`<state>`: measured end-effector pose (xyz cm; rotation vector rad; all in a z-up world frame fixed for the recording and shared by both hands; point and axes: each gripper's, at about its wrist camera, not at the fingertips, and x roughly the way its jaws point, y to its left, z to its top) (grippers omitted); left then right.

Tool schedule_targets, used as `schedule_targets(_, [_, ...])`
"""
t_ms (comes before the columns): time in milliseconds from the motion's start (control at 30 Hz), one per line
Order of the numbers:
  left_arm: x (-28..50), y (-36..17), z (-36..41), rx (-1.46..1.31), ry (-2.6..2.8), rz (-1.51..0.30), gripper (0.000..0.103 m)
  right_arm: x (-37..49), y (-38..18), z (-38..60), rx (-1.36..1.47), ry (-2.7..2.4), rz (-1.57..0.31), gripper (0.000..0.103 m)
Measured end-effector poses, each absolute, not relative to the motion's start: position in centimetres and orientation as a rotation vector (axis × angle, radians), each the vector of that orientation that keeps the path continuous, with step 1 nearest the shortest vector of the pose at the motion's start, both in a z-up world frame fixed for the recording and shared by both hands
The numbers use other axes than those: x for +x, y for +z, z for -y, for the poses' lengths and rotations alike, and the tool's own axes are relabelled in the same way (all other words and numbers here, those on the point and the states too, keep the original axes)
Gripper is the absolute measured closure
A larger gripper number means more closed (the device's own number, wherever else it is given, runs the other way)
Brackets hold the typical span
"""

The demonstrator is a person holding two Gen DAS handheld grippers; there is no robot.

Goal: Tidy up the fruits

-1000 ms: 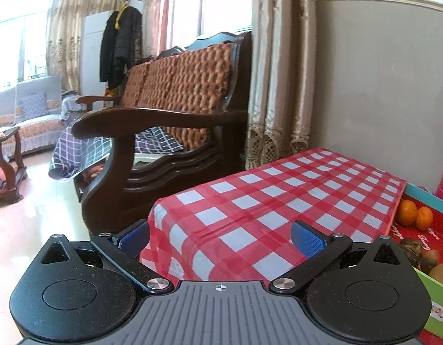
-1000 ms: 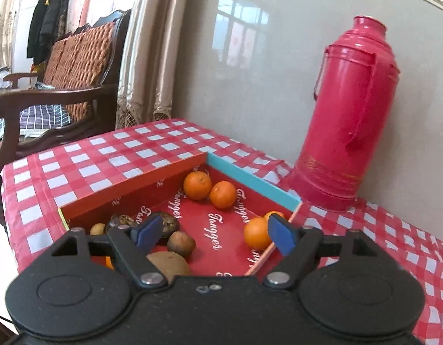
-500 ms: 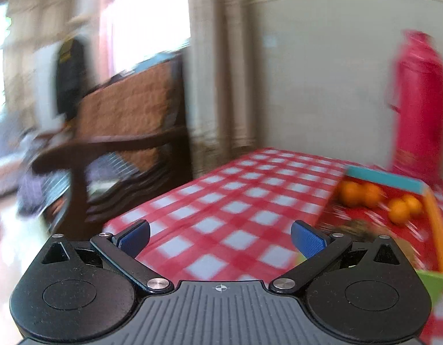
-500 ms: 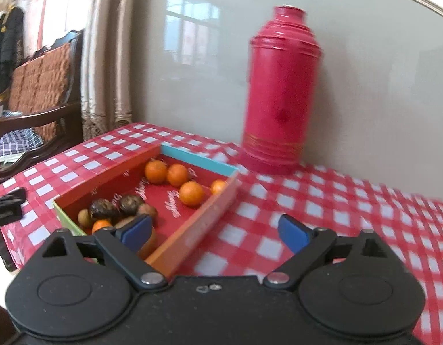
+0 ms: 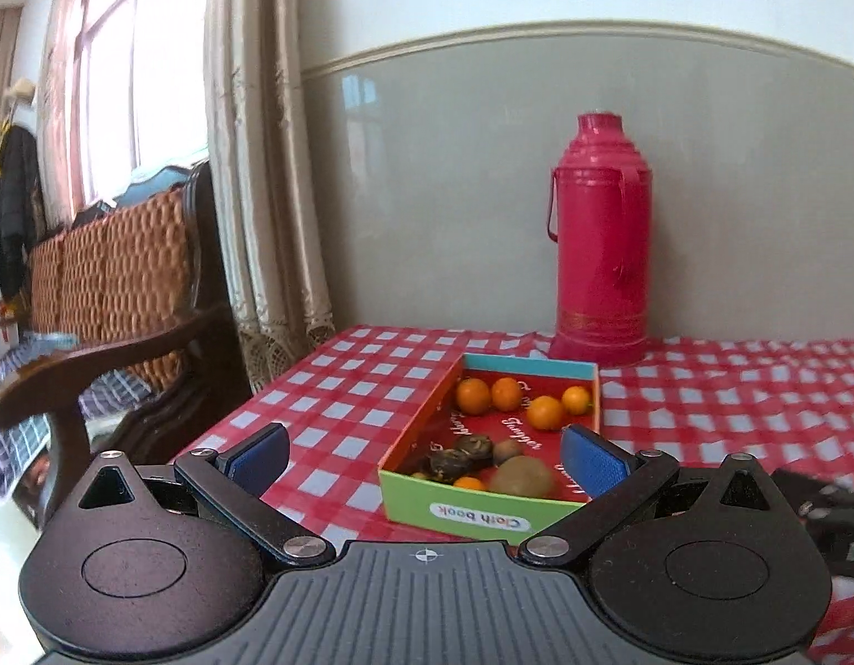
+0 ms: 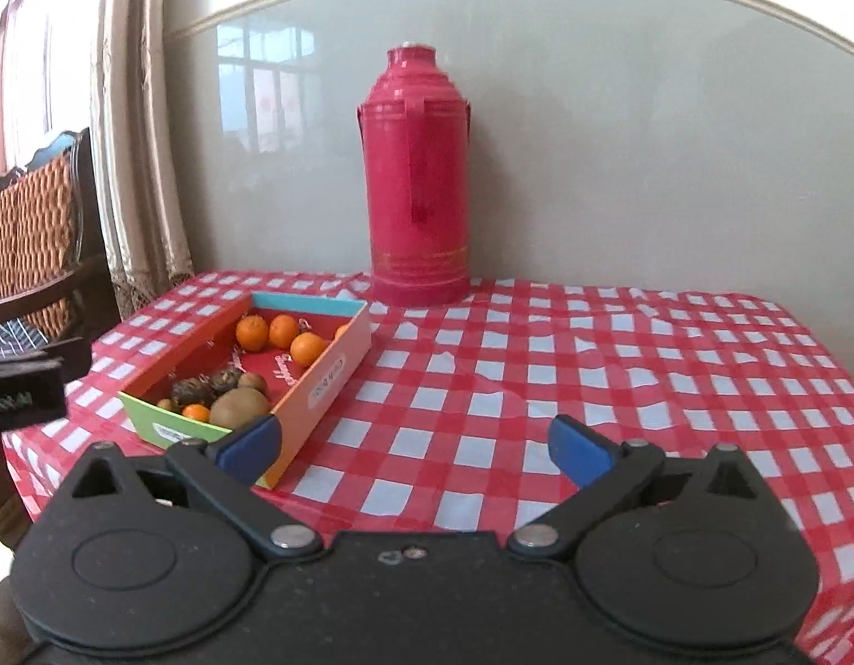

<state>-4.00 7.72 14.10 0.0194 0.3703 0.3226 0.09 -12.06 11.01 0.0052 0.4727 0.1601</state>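
Showing both grippers above a table w/ red-check cloth (image 6: 537,366). Left gripper (image 5: 425,457): jaws spread wide, nothing between the pads; the box (image 5: 482,510) sits just beyond, framed by the blue pads. Right gripper (image 6: 414,446): jaws spread at full width, nothing gripped, bare cloth ahead; its left pad overlaps the box's near corner in view, contact cannot be told. Box: open cardboard tray near the table's left edge, green near wall, teal far wall, red floor. Inside, far end: four oranges (image 5: 474,395), close together. Near end: two dark knobbly fruits (image 5: 474,446), a kiwi (image 5: 522,475), a smaller brown fruit (image 5: 507,450), one small orange fruit (image 5: 469,483) against the green wall. Flask (image 6: 417,177), pink-red, upright behind the box, near the wall. Wooden bench (image 5: 111,277) and curtain (image 5: 260,166) to the left, off the table.
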Motion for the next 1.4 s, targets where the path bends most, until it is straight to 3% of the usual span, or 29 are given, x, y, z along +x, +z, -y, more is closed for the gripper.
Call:
schedule_targets(167, [-6.6,15.3,-7.9,0.012,0.323,-0.374,0.000,-1.8,11.8,11.9,0.006,0.169,-0.453,0.006])
schedule_targets(1400, [-5.5,14.4,-8.8,-0.053,0.278,-0.444,0.000,-2.0,11.8,10.8,-0.013,0.210,-0.453,0.006])
